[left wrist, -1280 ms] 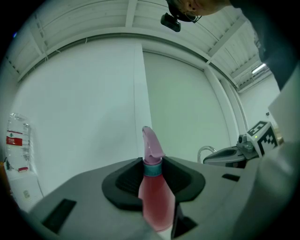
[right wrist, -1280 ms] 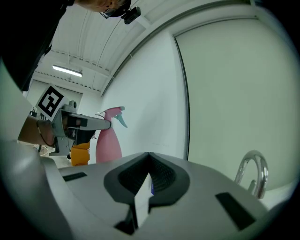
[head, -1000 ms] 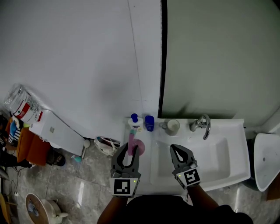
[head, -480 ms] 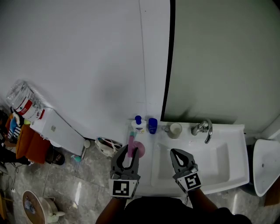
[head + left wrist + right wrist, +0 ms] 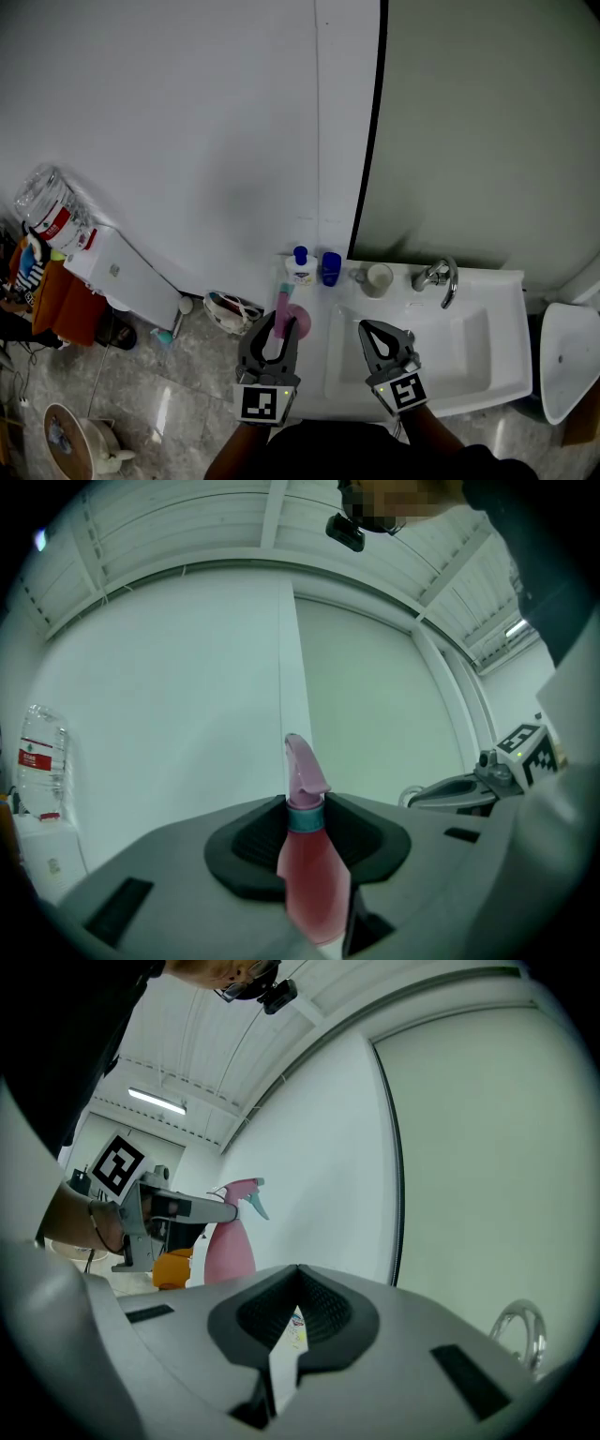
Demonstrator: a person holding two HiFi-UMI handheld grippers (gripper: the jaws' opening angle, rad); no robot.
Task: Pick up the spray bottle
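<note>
The pink spray bottle (image 5: 287, 313) with a teal collar stands upright between the jaws of my left gripper (image 5: 275, 321), which is shut on its neck just left of the sink. In the left gripper view the bottle (image 5: 307, 874) fills the gap between the pads, its pink nozzle rising above them. My right gripper (image 5: 367, 329) hovers over the sink's left part, its jaws shut with nothing between them. The right gripper view shows the bottle (image 5: 230, 1241) and the left gripper (image 5: 202, 1208) off to the left.
A white sink (image 5: 487, 370) with a chrome faucet (image 5: 441, 275) lies ahead. Along its back rim stand a pump bottle (image 5: 300, 265), a blue cup (image 5: 330, 267) and a white cup (image 5: 378, 277). A toilet (image 5: 567, 361) is at the right, a white box (image 5: 122, 281) at the left.
My right gripper has drifted a little to the left over the sink. The left gripper keeps still with the bottle in it. The head view has shifted slightly.
</note>
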